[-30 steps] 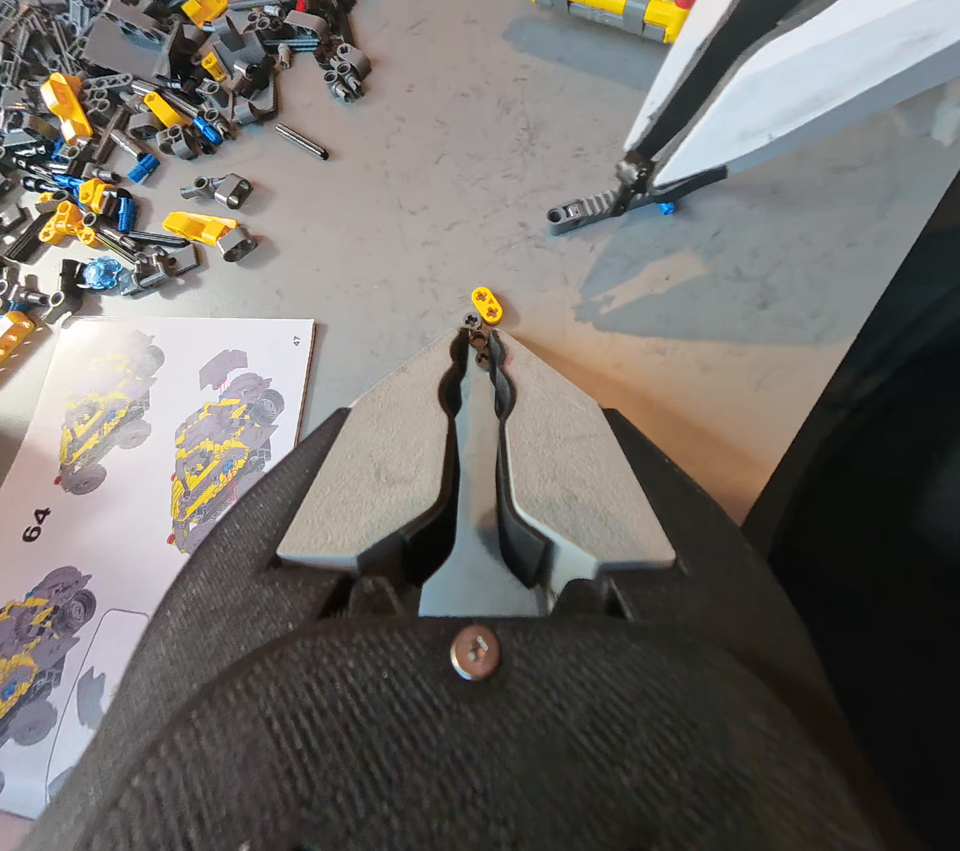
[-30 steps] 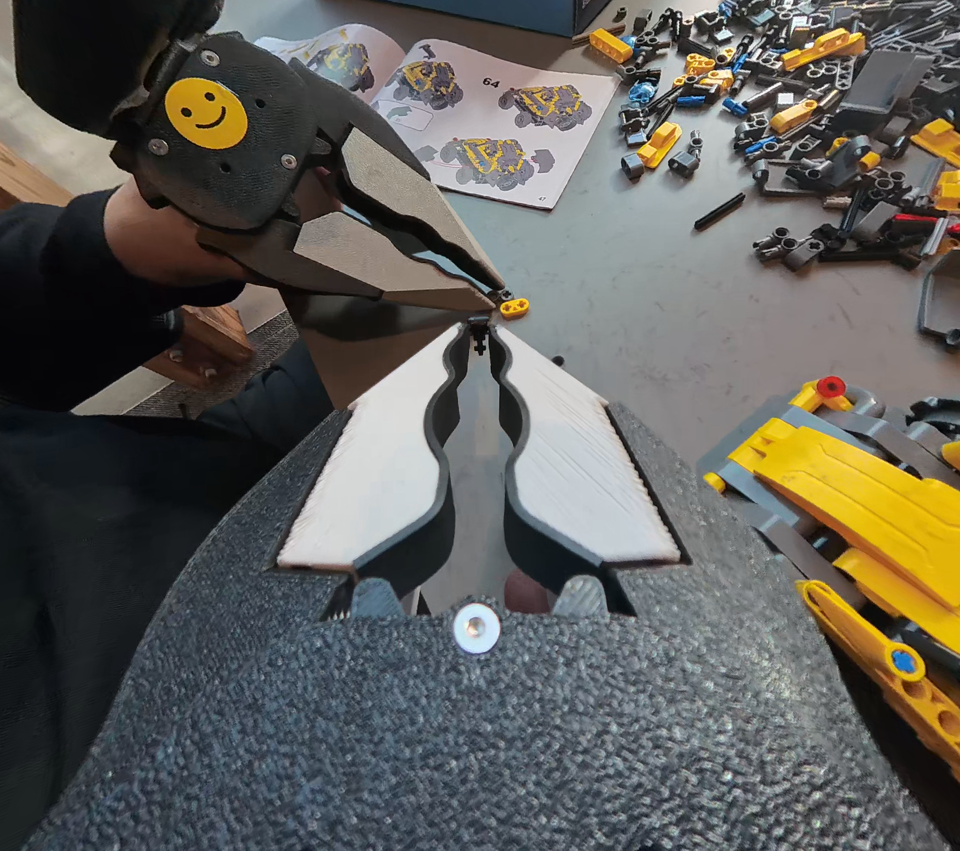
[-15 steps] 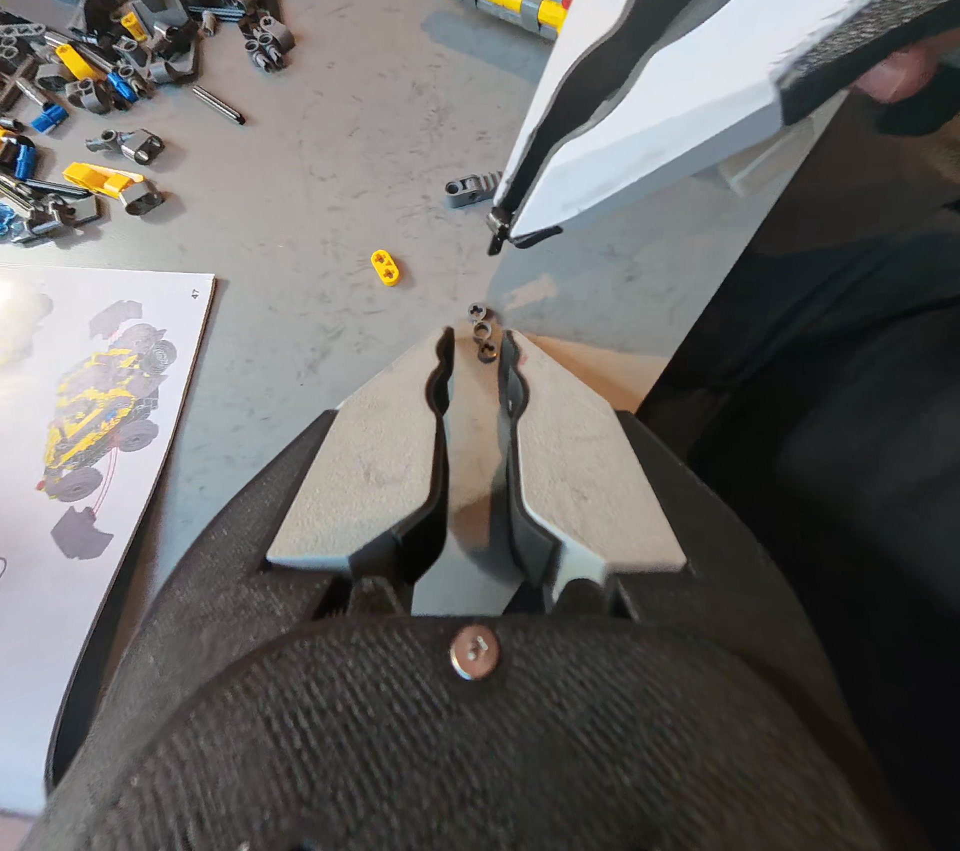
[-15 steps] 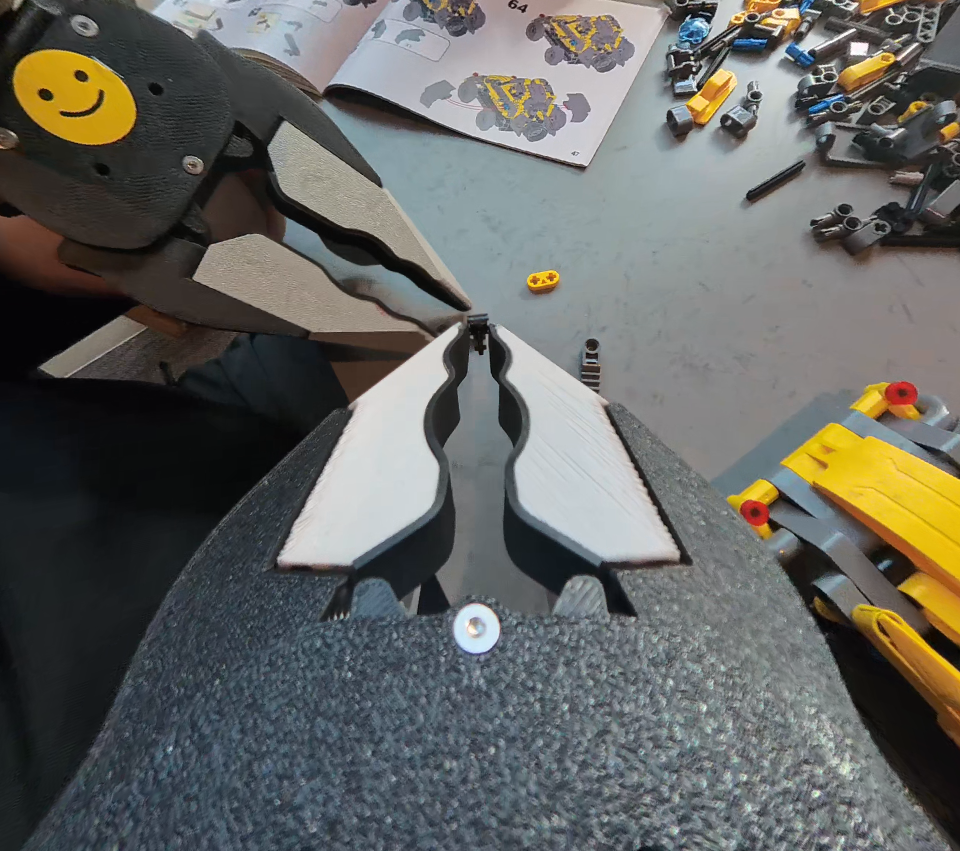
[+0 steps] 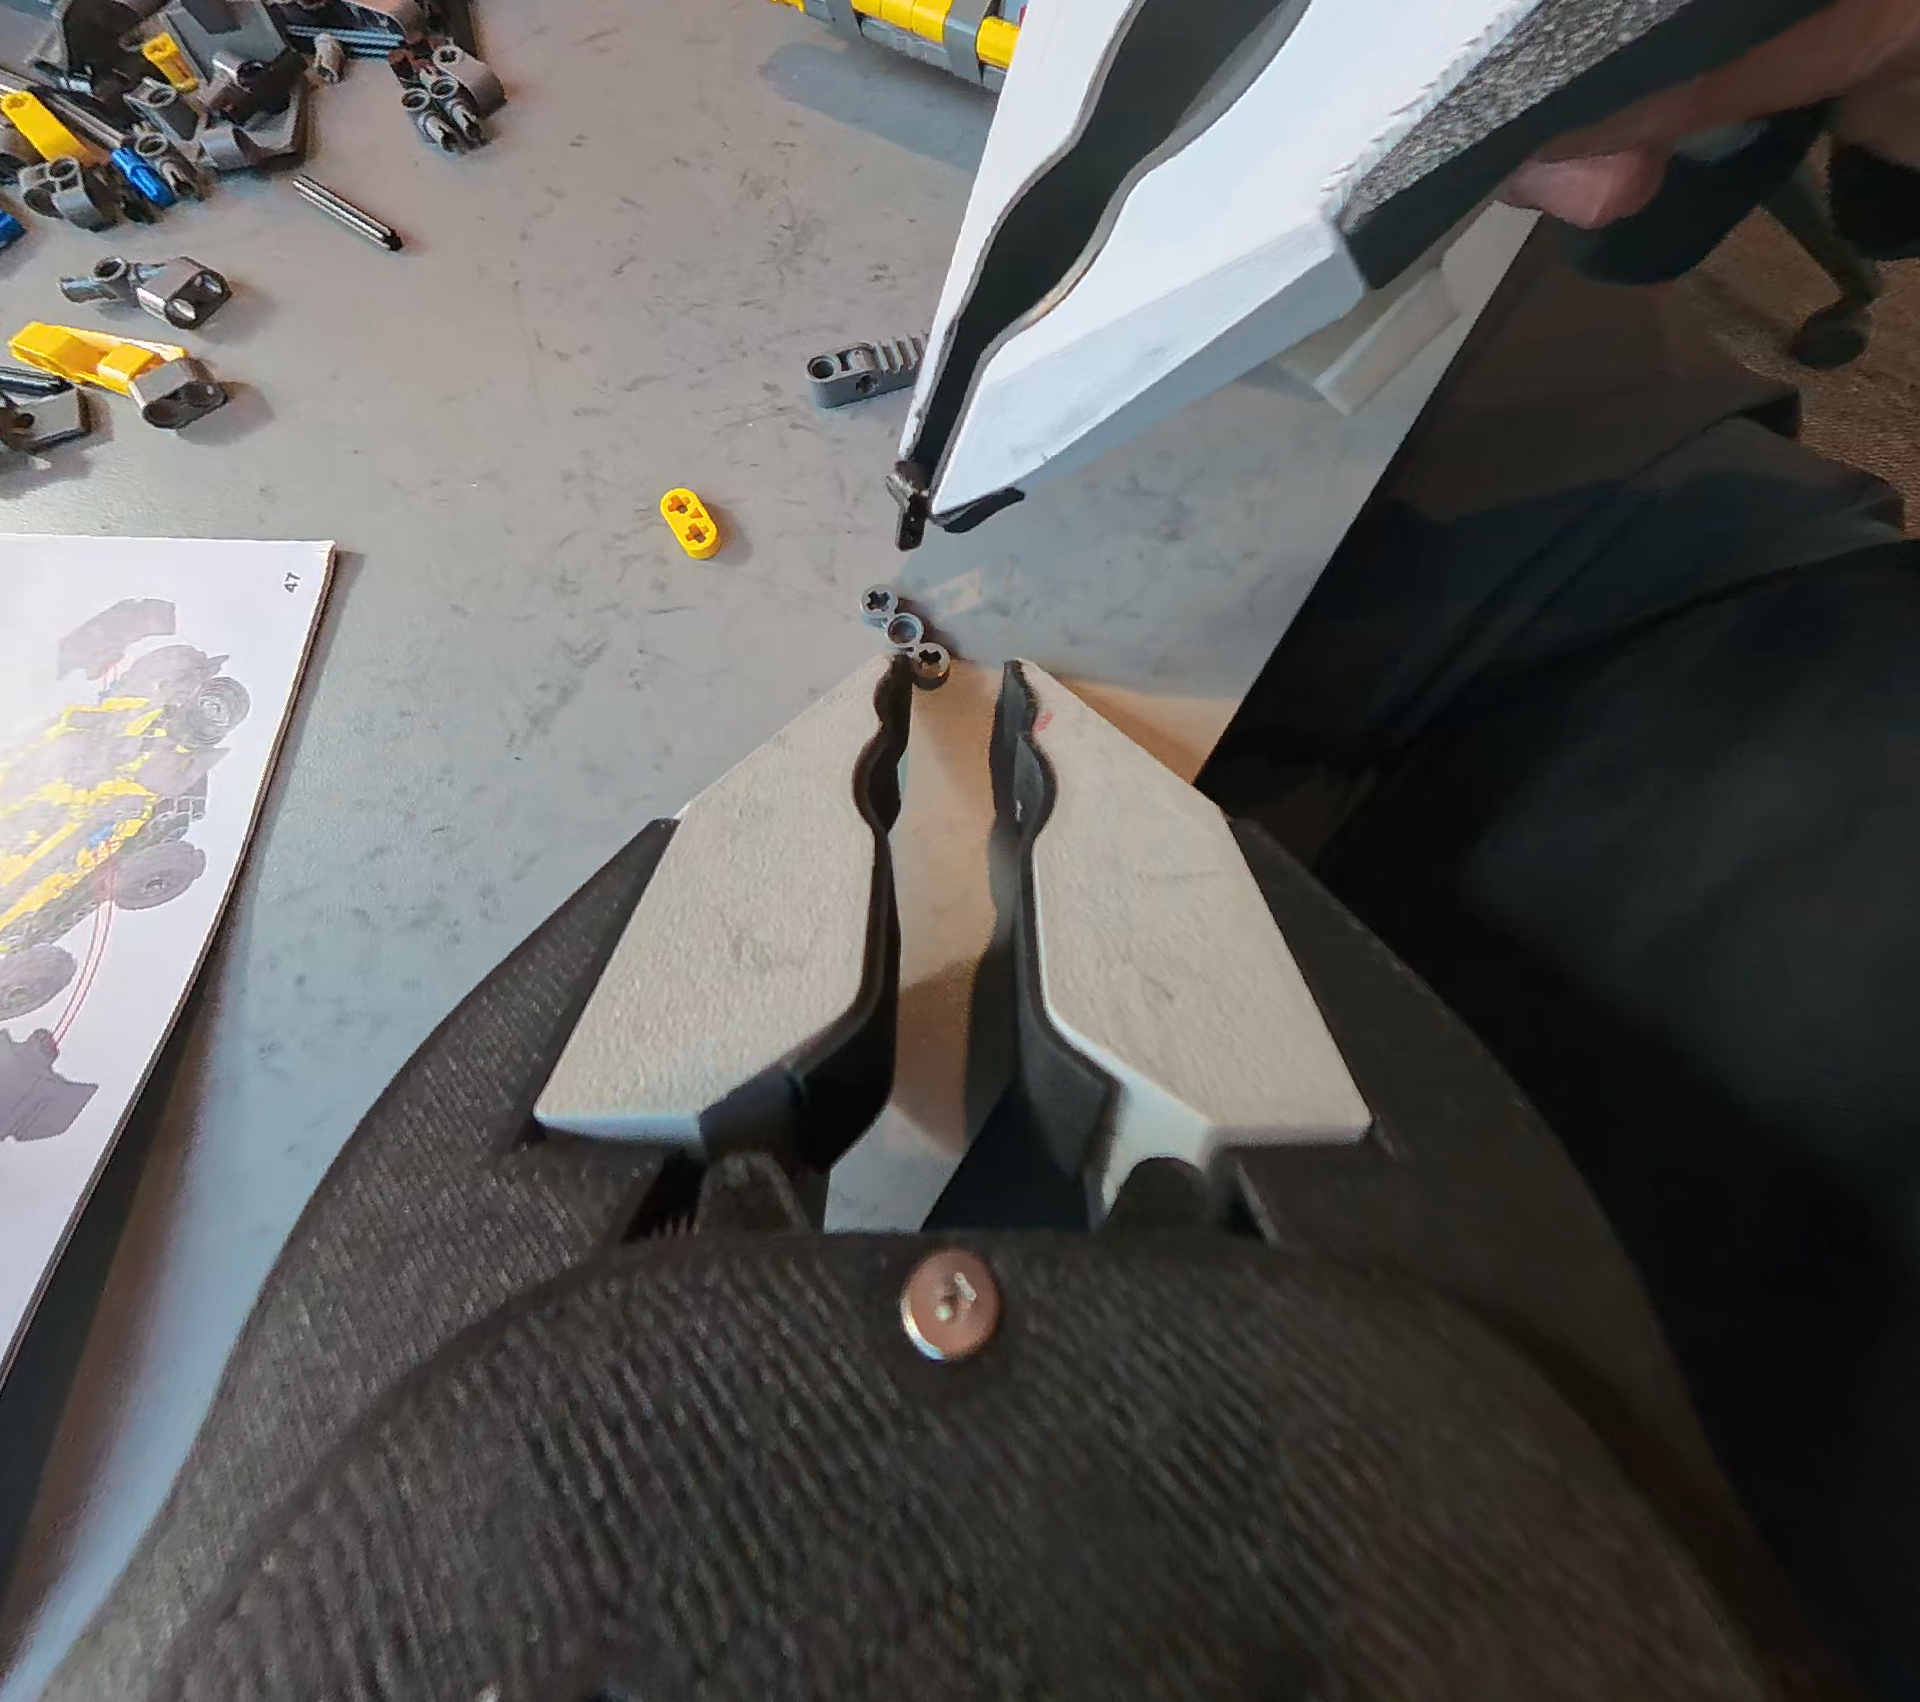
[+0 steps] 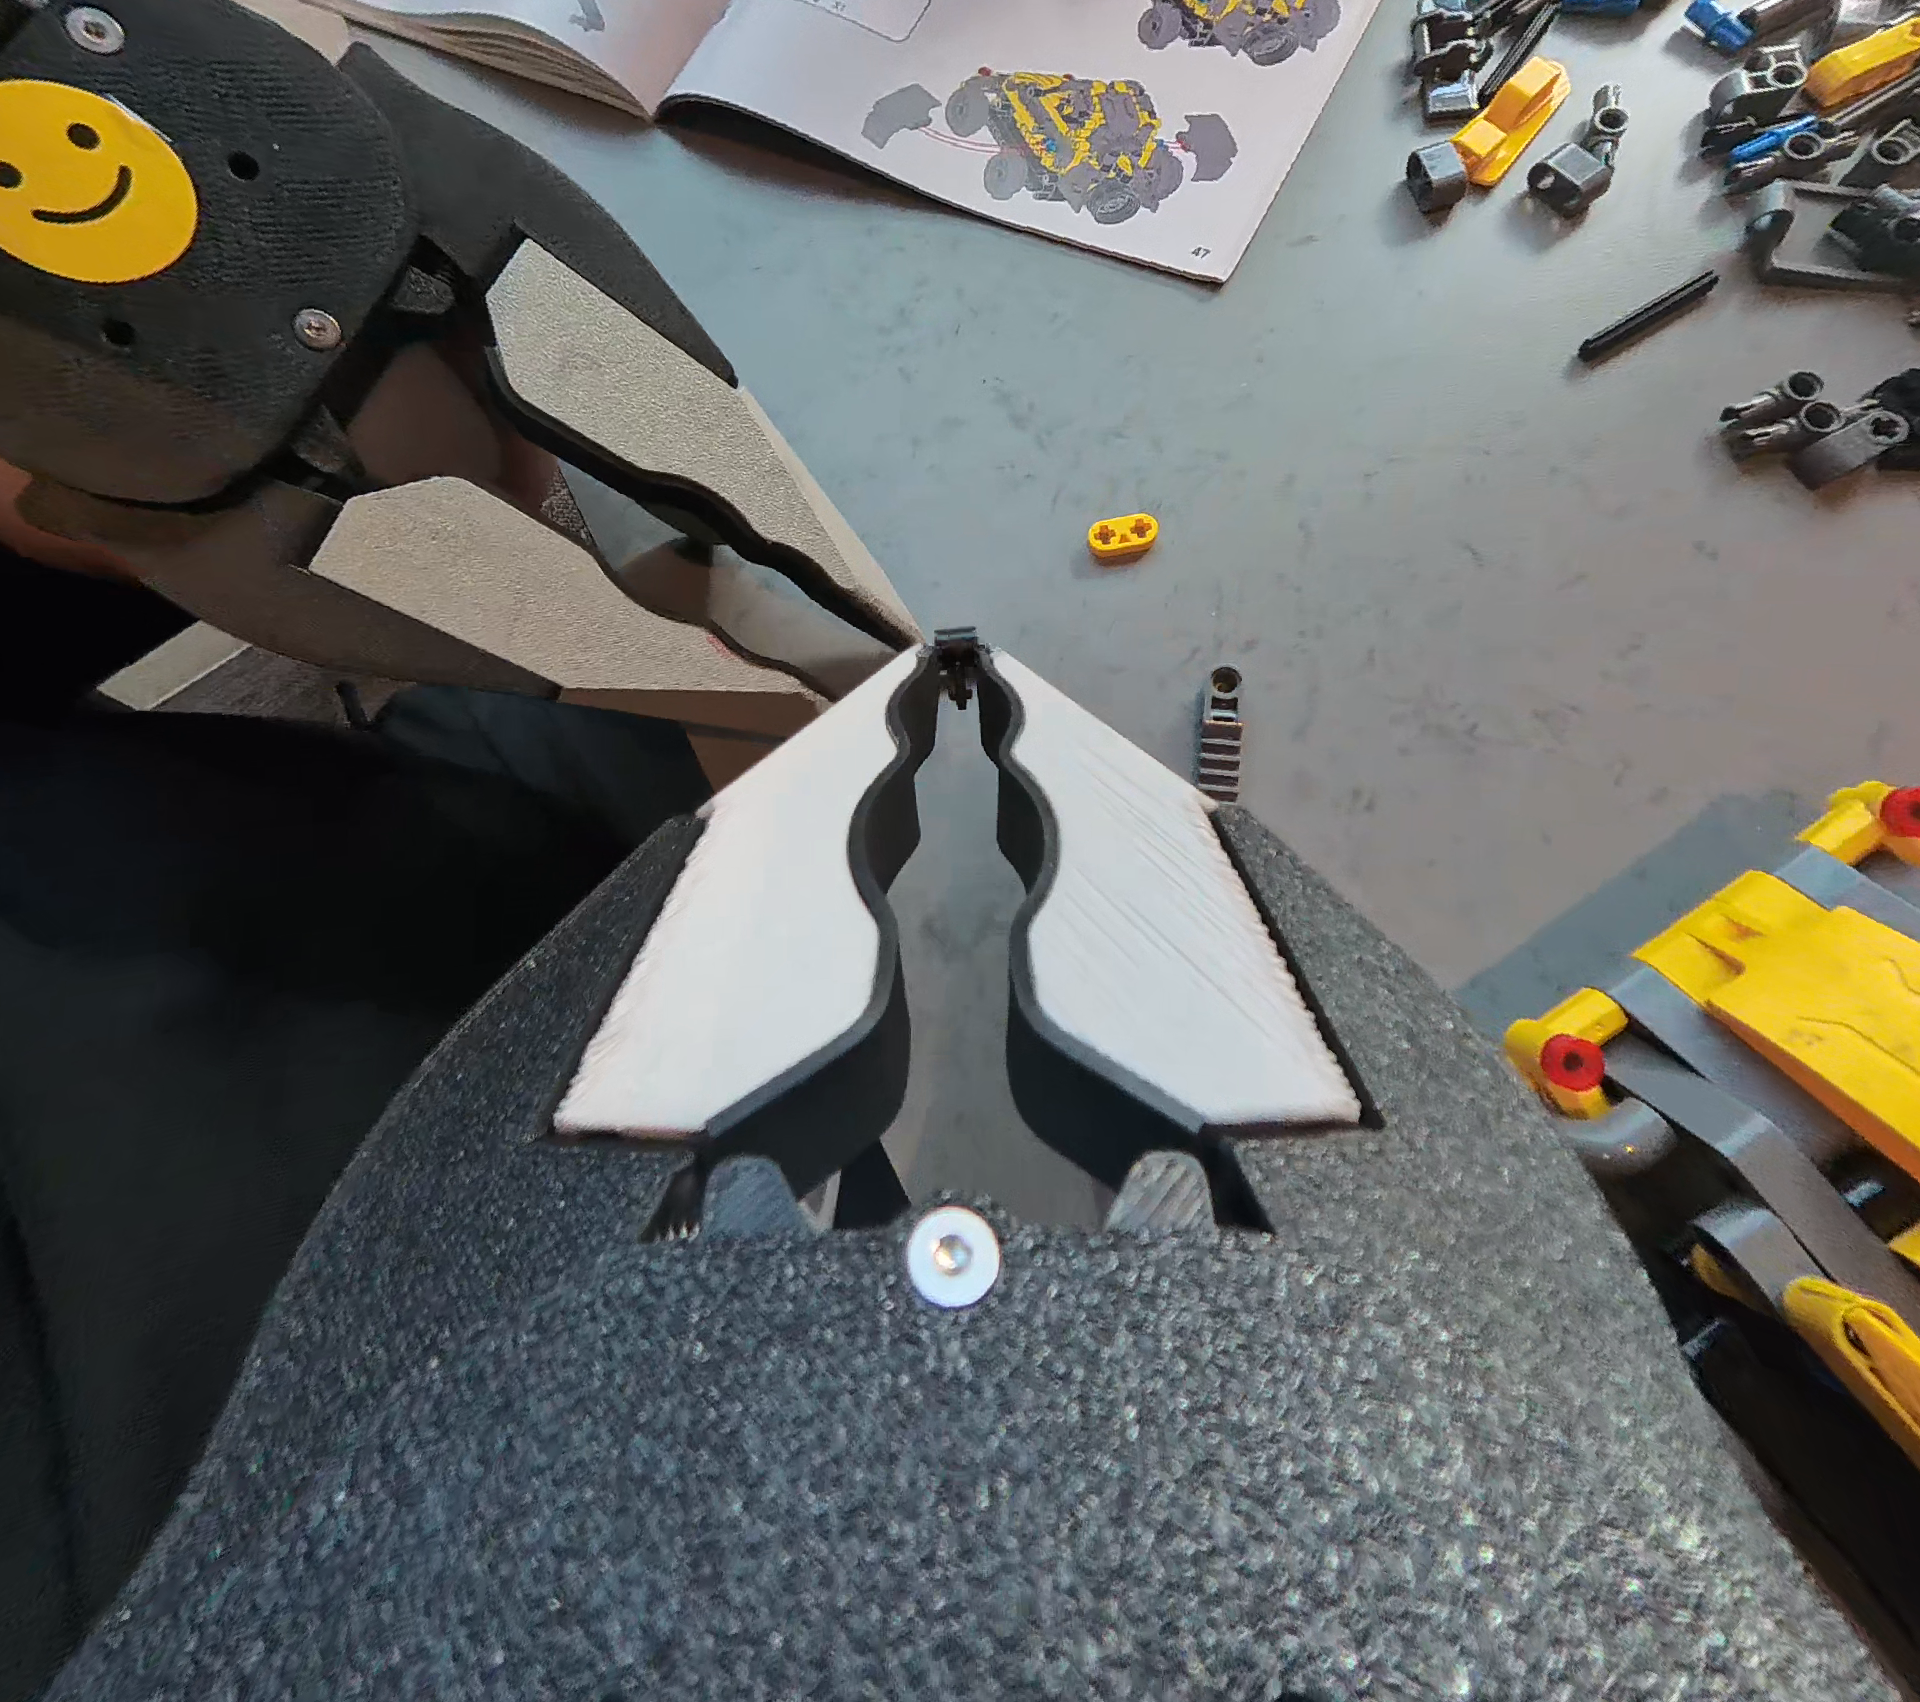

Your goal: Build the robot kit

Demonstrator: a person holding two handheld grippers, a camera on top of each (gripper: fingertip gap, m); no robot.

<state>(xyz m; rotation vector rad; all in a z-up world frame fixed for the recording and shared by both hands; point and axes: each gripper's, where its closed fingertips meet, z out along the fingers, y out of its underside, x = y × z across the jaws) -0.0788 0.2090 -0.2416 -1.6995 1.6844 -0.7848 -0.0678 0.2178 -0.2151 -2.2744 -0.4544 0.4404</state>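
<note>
My left hand-held gripper (image 5: 954,670) is spread a little, a grey link (image 5: 906,642) against its left fingertip. My right hand-held gripper (image 6: 957,663) pinches a black pin (image 6: 956,665). A yellow link (image 5: 690,522) lies near on the grey surface (image 5: 623,302), manual (image 6: 987,42) beyond

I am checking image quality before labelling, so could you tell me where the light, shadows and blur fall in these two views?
Left wrist view: daylight falls warm on the table edge; the right gripper throws a soft shadow; the booklet is washed out and soft. Right wrist view: sharp centre, with the small black part crisp in the jaws; wide-angle bending stretches the yellow model at the corner.
</note>
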